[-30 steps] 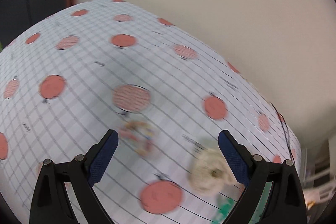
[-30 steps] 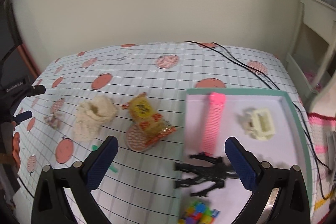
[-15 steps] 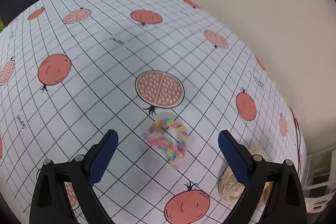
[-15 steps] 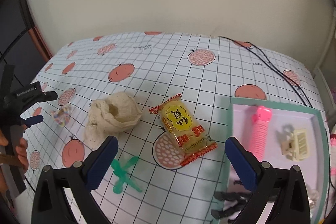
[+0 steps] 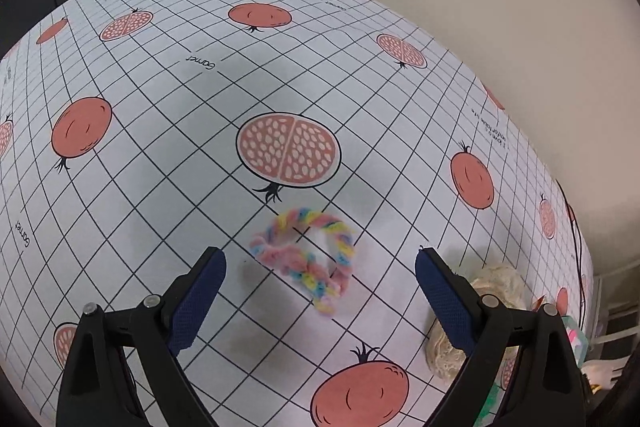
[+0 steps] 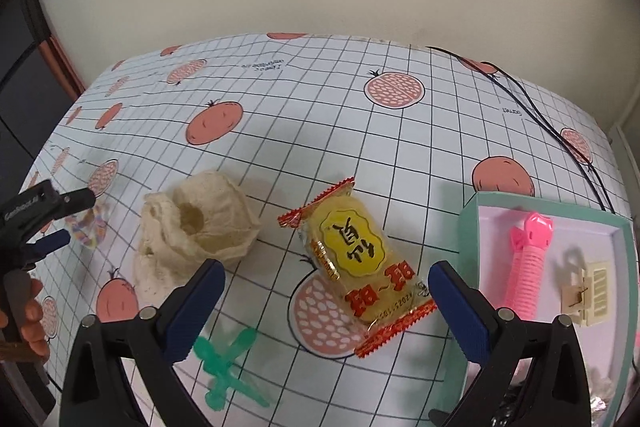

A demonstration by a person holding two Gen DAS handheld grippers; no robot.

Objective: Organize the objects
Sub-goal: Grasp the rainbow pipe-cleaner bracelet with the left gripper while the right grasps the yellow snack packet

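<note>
With both claws spread wide and empty, the left gripper [image 5: 320,281] hung over the soft scrunchie [image 5: 306,259] at its 12 o'clock, where a shallow close could pinch only fuzz, and the right gripper [image 6: 326,301] framed the slippery snack packet [image 6: 356,263].

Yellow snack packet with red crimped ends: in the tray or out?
Out. The yellow snack packet lies on the gridded tablecloth, left of the teal-rimmed tray.

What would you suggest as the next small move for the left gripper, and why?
Probably ease the left gripper down and forward so its open fingers straddle the pastel scrunchie, then close. The scrunchie lies loose on the tablecloth, centred between the jaws, not yet gripped, while the tray holds sorted items.
</note>
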